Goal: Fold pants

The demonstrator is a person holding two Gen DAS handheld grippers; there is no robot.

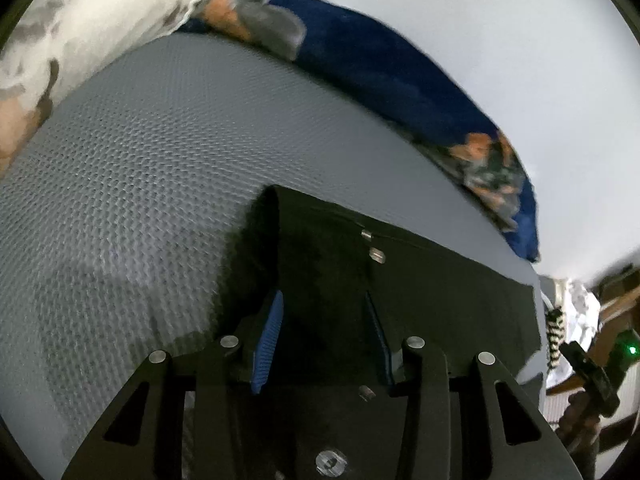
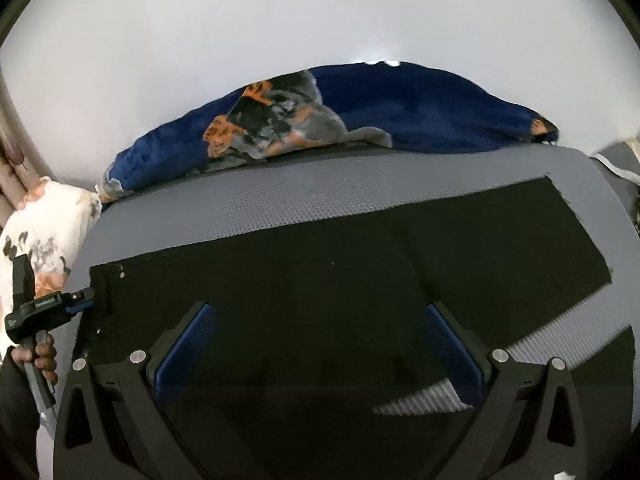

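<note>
We have the black pants [image 2: 320, 280] spread flat across a grey textured bed [image 1: 140, 160], waistband end toward our left, the legs running off to the right. A blue patterned blanket [image 2: 400, 112] is bunched along the far edge of the bed, well apart from the cloth.

Our left gripper [image 1: 328, 320] sits over the waistband corner, where two small metal fasteners [image 1: 372, 246] show. Its blue-padded fingers [image 1: 268, 340] are partly drawn in with black fabric between them, yet a clear gap remains — we judge they are not pinching yet. Our right gripper [image 2: 320, 344] hangs over the middle of the pants with its fingers [image 2: 184, 348] spread wide, nothing caught between them. In the right wrist view we can also see our left hand [image 2: 44, 356] holding its tool at the waistband edge.

Several things could go wrong from here, in our judgement. If the left fingers close on only the top layer, the waistband would come apart when lifted and the fold would go crooked. If they bite too shallowly at the very edge, the cloth may slip out mid-carry. The right side, gripping mid-leg rather than at an edge, could drag a ridge into the fabric — and the textured bed may cling to the underside and bunch it.
</note>
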